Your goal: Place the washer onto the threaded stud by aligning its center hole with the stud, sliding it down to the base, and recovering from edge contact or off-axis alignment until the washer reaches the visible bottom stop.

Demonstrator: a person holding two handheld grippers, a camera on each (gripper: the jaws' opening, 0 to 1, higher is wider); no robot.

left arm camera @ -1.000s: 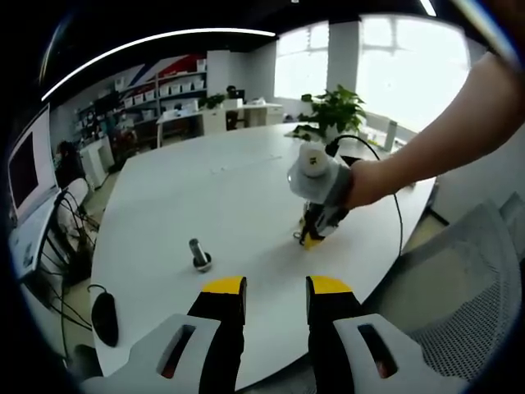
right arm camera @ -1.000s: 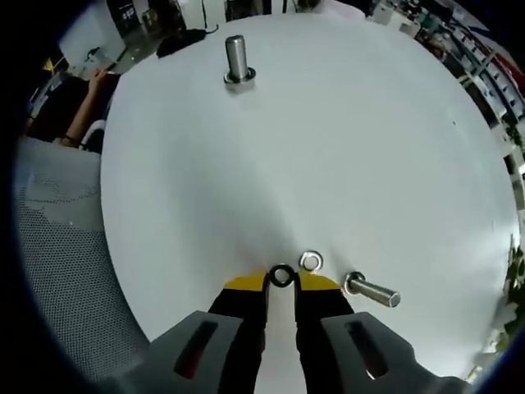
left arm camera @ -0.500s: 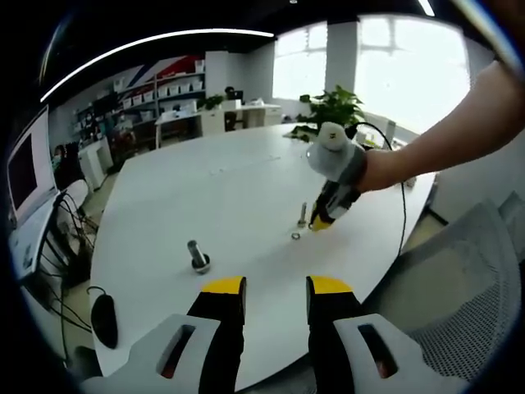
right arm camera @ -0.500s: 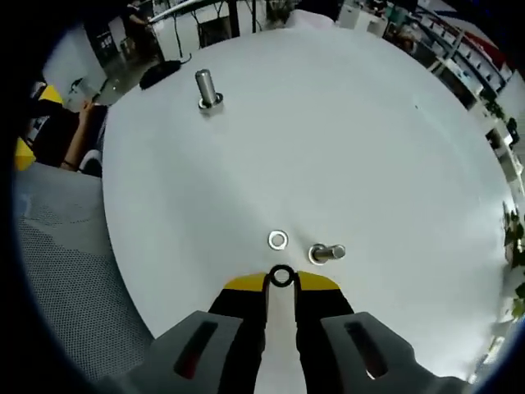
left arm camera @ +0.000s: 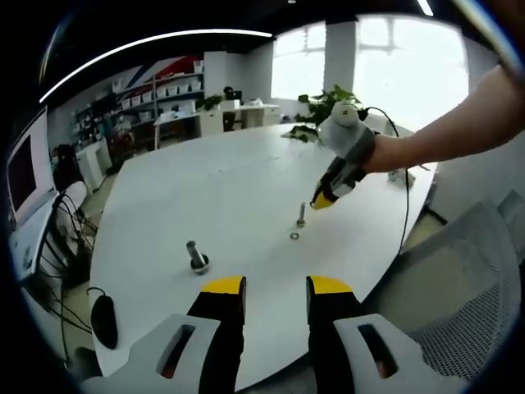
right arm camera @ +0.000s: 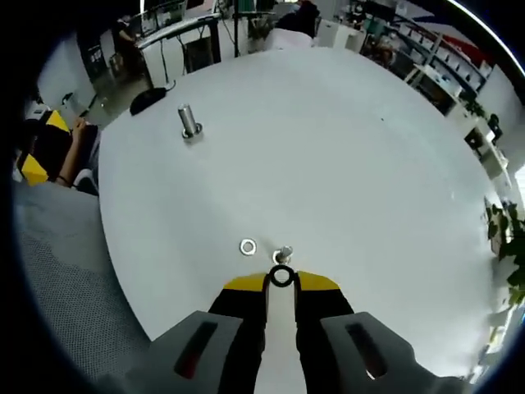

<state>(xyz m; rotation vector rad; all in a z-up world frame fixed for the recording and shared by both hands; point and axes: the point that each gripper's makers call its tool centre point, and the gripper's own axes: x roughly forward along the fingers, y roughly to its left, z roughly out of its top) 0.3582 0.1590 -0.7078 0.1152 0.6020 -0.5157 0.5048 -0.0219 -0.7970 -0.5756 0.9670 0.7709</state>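
My right gripper (right arm camera: pixel 281 279) is shut on a small dark washer (right arm camera: pixel 281 277), pinched between the yellow tips. Just beyond it a short threaded stud (right arm camera: pixel 284 254) stands upright on the white table (right arm camera: pixel 353 164), seen almost end-on. A silver washer (right arm camera: pixel 248 246) lies flat beside it. In the left gripper view the right gripper (left arm camera: pixel 321 201) hangs in a person's hand above that stud (left arm camera: pixel 301 215) and the loose washer (left arm camera: pixel 294 235). A thicker stud (left arm camera: pixel 197 256) stands nearer my left gripper (left arm camera: pixel 276 286), which is open and holds nothing.
The thicker stud (right arm camera: pixel 189 121) stands far across the table. A black mouse (left arm camera: pixel 104 318) lies near the table edge. A grey mesh chair (left arm camera: pixel 459 279) stands at the right, and a potted plant (left arm camera: pixel 328 103) and a cable (left arm camera: pixel 402 222) sit behind the hand.
The right gripper has risen off the table with the dark washer and now hangs over the short stud. The left gripper has stayed still.
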